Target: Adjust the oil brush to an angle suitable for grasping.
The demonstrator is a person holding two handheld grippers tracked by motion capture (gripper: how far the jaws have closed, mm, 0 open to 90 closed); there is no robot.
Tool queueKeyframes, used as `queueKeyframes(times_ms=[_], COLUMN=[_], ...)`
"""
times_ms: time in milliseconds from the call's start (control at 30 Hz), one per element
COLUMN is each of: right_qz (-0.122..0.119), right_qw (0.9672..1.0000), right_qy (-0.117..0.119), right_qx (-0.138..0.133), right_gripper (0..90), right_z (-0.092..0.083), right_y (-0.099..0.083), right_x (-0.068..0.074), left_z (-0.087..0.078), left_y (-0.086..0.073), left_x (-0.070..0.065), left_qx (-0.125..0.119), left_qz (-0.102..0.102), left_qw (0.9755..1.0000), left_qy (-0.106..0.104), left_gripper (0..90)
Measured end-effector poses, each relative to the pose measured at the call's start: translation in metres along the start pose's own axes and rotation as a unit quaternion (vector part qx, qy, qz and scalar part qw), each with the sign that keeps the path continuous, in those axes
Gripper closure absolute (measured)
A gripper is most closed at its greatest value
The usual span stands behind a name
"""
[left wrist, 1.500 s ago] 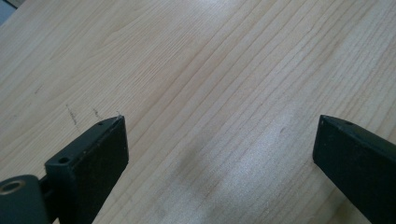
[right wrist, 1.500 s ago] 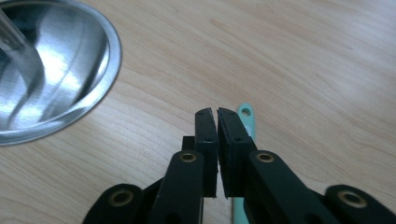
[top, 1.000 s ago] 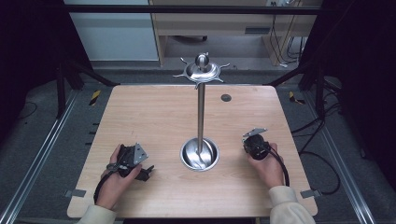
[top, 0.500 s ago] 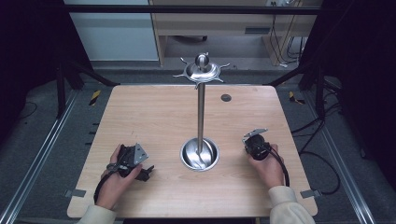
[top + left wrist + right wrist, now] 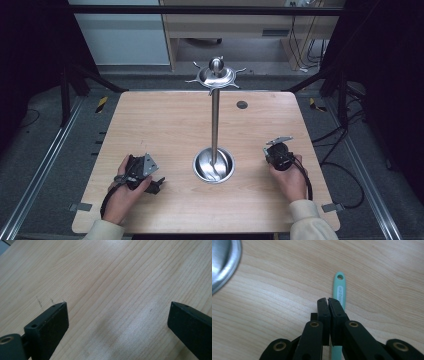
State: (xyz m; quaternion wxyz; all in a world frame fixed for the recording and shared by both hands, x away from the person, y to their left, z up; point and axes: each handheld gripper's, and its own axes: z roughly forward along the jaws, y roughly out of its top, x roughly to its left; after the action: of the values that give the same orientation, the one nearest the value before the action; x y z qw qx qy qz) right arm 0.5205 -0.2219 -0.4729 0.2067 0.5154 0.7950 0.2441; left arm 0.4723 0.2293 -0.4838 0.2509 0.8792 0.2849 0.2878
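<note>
Right gripper (image 5: 328, 300): jaws clenched, pads together, nothing between them; they sit on top of the mint-green plastic handle with a hang hole (image 5: 338, 291), which lies flat on the light wooden table (image 5: 165, 125) at 3 o'clock of the polished steel stand with round dished base and hooked top (image 5: 214, 165). Left gripper (image 5: 115, 315): jaws released wide over bare wood at 9 o'clock of the stand. Nothing has shifted over the last second, both hands parked. My read: the grab hasn't started and the right must open first.

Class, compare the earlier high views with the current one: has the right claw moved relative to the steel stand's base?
No. The right claw sits the same way right of the stand's base.
</note>
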Motion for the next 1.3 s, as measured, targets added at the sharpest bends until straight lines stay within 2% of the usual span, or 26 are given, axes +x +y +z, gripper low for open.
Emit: queueKeyframes(times_ms=[67, 200, 300, 467, 567, 667, 700, 833, 967, 1300], right_qz=[0.01, 0.023, 0.021, 0.015, 0.015, 0.014, 0.019, 0.025, 0.035, 0.036], right_qw=[0.9999, 0.9995, 0.9992, 0.9978, 0.9965, 0.995, 0.9936, 0.9915, 0.9871, 0.982], right_qy=[0.004, 0.017, 0.017, 0.014, 0.015, 0.014, 0.02, 0.024, 0.034, 0.041], right_qx=[-0.001, 0.016, 0.028, 0.063, 0.081, 0.098, 0.11, 0.125, 0.153, 0.181], right_gripper=[87.1, 83.7, 77.5, 67.5, 65.0, 61.3, 59.7, 59.0, 61.5, 66.2], right_z=[-0.006, -0.016, -0.026, -0.039, -0.041, -0.041, -0.039, -0.035, -0.024, -0.014], right_y=[0.0, -0.002, -0.003, -0.001, 0.001, 0.002, 0.002, 0.003, 0.002, 0.001], right_x=[-0.003, -0.009, -0.01, -0.011, -0.011, -0.014, -0.016, -0.018, -0.021, -0.022], left_z=[0.0, 0.0, 0.0, -0.001, -0.001, -0.001, -0.001, 0.0, 0.0, 0.0], left_y=[0.0, 0.0, -0.001, -0.001, -0.001, -0.001, -0.001, -0.001, -0.001, -0.001], left_x=[-0.001, -0.001, 0.0, 0.0, 0.0, 0.0, 0.0, -0.001, -0.001, -0.001], left_qx=[0.0, 0.0, 0.0, 0.0, 0.0, 0.001, 0.0, 0.0, 0.0, 0.001], left_qz=[-0.001, -0.001, -0.002, -0.003, -0.002, -0.003, -0.003, -0.004, -0.004, -0.003], left_qw=[1.0, 1.0, 1.0, 1.0, 1.0, 1.0, 1.0, 1.0, 1.0, 1.0], left_qy=[0.001, 0.001, 0.0, 0.0, 0.001, 0.0, 0.0, 0.0, -0.001, -0.002], left_gripper=[3.1, 3.1, 3.1, 3.1, 3.1, 3.1, 3.1, 3.1, 3.1, 3.1])
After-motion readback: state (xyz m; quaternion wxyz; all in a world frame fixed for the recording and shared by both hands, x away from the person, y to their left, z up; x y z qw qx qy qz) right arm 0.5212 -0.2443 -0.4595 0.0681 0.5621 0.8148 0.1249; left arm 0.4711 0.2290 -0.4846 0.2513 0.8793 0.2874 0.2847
